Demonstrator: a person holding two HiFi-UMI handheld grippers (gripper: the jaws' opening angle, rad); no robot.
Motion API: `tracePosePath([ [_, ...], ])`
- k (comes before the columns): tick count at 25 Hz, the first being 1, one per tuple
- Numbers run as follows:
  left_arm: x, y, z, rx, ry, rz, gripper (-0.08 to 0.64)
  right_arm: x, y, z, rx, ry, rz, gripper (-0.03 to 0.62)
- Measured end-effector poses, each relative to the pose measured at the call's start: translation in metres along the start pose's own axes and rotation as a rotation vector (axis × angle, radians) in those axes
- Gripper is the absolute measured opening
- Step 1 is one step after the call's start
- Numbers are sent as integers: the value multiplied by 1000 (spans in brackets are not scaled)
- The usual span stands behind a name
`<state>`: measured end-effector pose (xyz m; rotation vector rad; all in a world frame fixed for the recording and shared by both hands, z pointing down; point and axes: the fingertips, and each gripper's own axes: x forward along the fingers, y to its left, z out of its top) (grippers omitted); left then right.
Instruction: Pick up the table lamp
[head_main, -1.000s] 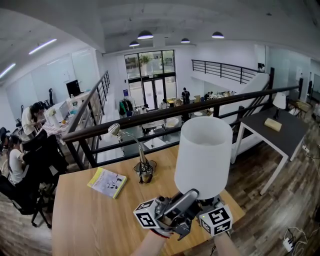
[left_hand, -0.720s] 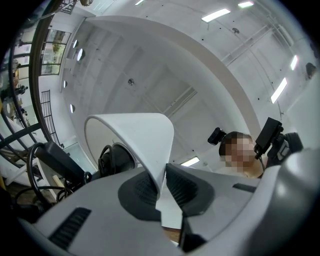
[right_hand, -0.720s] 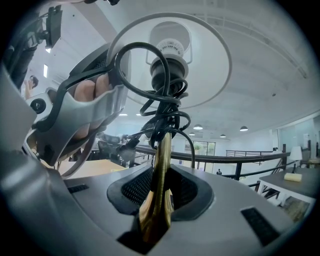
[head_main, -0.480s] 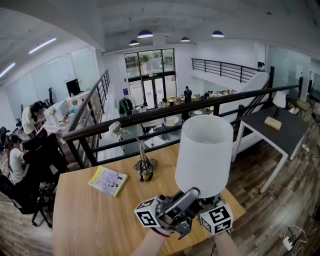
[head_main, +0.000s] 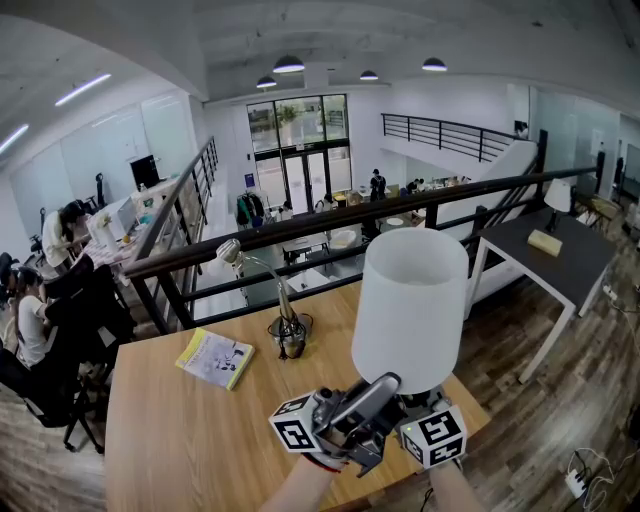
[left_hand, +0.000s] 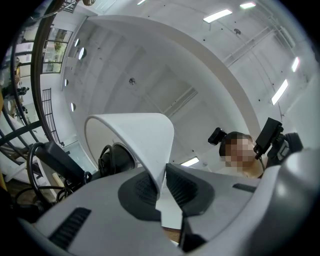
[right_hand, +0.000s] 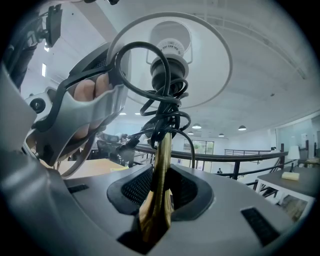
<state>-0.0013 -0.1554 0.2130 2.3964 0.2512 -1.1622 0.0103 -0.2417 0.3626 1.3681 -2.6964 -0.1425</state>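
The table lamp has a tall white shade (head_main: 410, 305) and hangs above the wooden table (head_main: 170, 440), carried by both grippers. My left gripper (head_main: 390, 384) points upward and is shut on the shade's lower rim (left_hand: 150, 145), whose thin edge sits between the dark pads (left_hand: 140, 192). My right gripper (head_main: 420, 406) is level under the shade, mostly hidden in the head view. In the right gripper view it (right_hand: 161, 192) is shut on the lamp's brass stem (right_hand: 161, 160). A black cord (right_hand: 160, 107) is coiled round the stem below the bulb socket (right_hand: 170, 47).
A small metal gooseneck lamp (head_main: 287, 335) and a yellow book (head_main: 215, 358) lie on the far part of the table. A black railing (head_main: 300, 235) runs behind it. A dark table (head_main: 560, 255) stands at the right. People sit at desks (head_main: 60, 260) on the left.
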Motion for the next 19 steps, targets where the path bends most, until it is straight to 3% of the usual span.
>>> tracePosePath([
  [19,-5,-2,-9,-25,1,-3,37,-8,3,-10,1,14,-16,109],
])
